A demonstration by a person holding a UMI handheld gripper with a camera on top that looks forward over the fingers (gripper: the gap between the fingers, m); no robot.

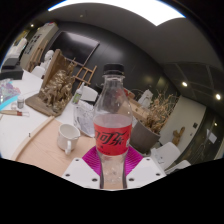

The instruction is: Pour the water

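Note:
A clear plastic bottle [113, 120] with a red Coca-Cola label and a black cap stands upright between my fingers, lifted above the table. My gripper [113, 165] is shut on the bottle, both pink pads [95, 160] pressing its lower body. A white cup [68, 135] sits on the round wooden table [40, 150] to the left, beyond the fingers. A clear glass [84, 117] stands just behind the cup, partly hidden by the bottle.
A wooden slatted model [58, 85] stands on a white table at the left. Boxes and clutter [150, 110] lie to the right behind the bottle. A bright ceiling panel [130, 8] shines above.

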